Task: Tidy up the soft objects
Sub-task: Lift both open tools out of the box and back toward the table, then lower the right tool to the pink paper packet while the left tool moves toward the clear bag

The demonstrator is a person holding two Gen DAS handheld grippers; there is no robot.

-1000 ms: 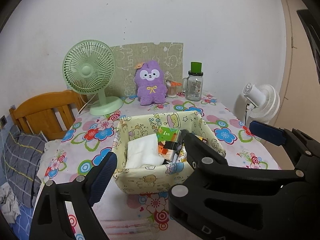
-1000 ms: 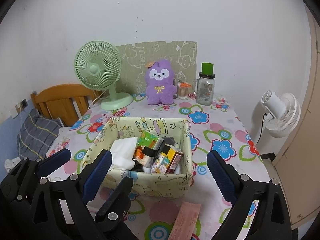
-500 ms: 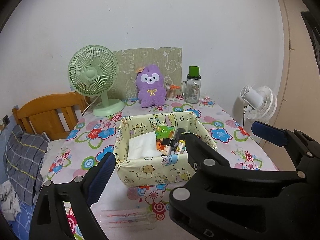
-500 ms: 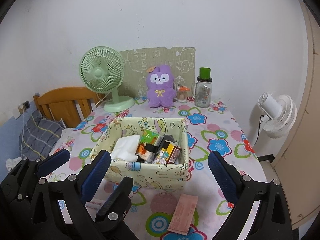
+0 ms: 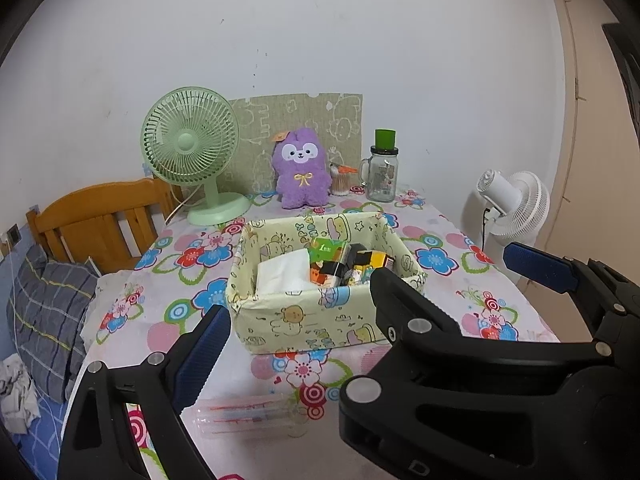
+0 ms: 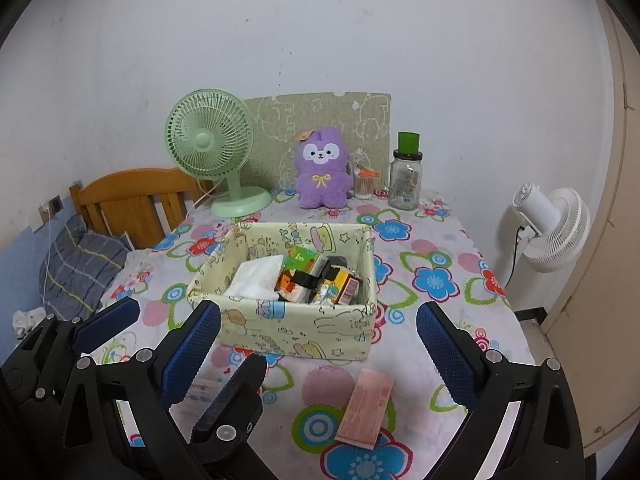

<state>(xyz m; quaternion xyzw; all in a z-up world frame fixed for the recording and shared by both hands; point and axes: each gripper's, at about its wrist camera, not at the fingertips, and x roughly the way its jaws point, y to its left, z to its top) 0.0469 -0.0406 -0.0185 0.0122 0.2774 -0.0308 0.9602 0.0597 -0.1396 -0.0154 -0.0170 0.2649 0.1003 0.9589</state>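
Your fingers are spread wide on both tools and hold nothing. In the left wrist view, your left gripper fills the lower half of the frame, one blue pad at lower left and the other behind the black arm at lower centre. Your right gripper spans the bottom of the right wrist view, with its two blue pads on either side of the fabric storage box.

That box sits in the middle of both frames on the floral tablecloth. It is pale yellow with cartoon prints. Inside it, a white tissue pack lies at the left, and colourful small packets are crowded at the right.

You see the purple plush toy upright in the upper centre of the frame, at the far edge of the table. It stands in front of a patterned board leaning on the wall. To its left stands a green desk fan; to its right a glass jar with a green lid.

Low in the right wrist frame, a pink flat packet lies on the cloth just below the box. Low in the left wrist frame lies a clear plastic tube pack.

A white fan stands off the table at the right edge.
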